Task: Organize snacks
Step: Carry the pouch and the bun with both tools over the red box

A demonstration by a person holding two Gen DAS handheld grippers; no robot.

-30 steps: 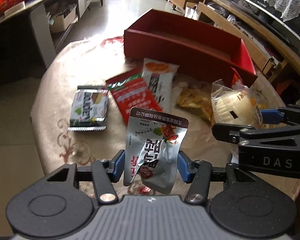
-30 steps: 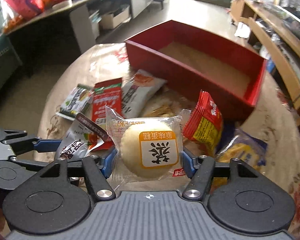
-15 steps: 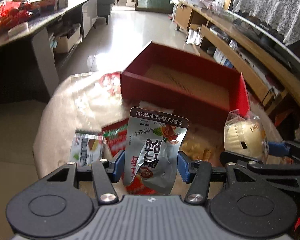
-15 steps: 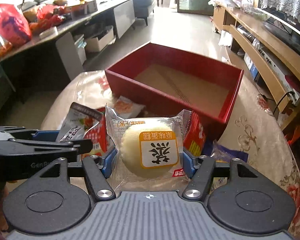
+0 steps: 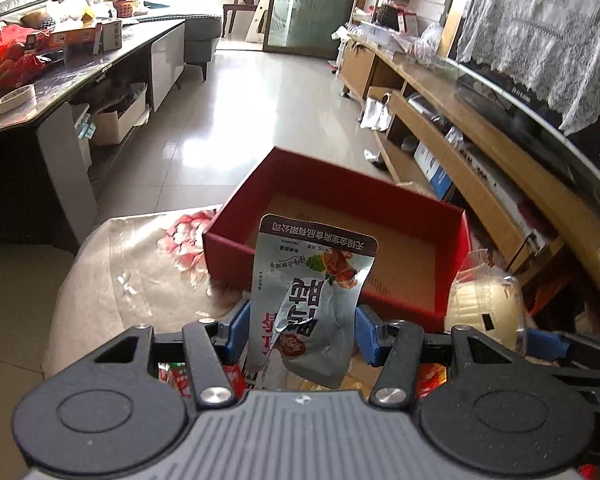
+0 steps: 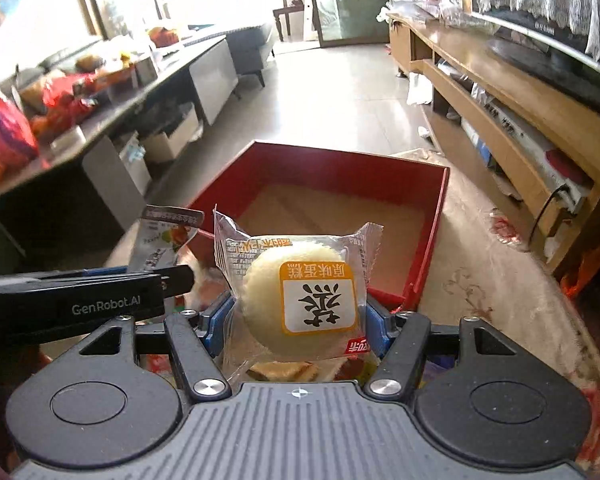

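Beige patterned cloth covers the round table (image 5: 100, 280), the broadest thing near the grippers, and its flowered edge shows at the right of the right wrist view too. On it, at the far side, stands the red box (image 5: 380, 200), a shallow open tray with red walls and a bare tan cardboard floor; nothing can be seen lying inside it in either view. Both grippers are raised in front of its near wall, side by side. The right gripper (image 6: 300, 316) has its blue pads pressed on either side of a clear-wrapped round sponge cake (image 6: 300, 300), pale yellow, with an orange-and-white label facing the camera; the cake sits upright between the fingers, its top overlapping the box's near wall in the picture. The same cake appears at the right edge of the left wrist view. The left gripper (image 5: 300, 328) pinches a silver foil pouch (image 5: 312, 300) printed with black and red characters; the pouch stands upright and crumpled between the blue pads, its top edge reaching in front of the box floor. Below both grippers, bits of red and yellow wrappers (image 5: 176, 376) lie on the cloth, mostly hidden.
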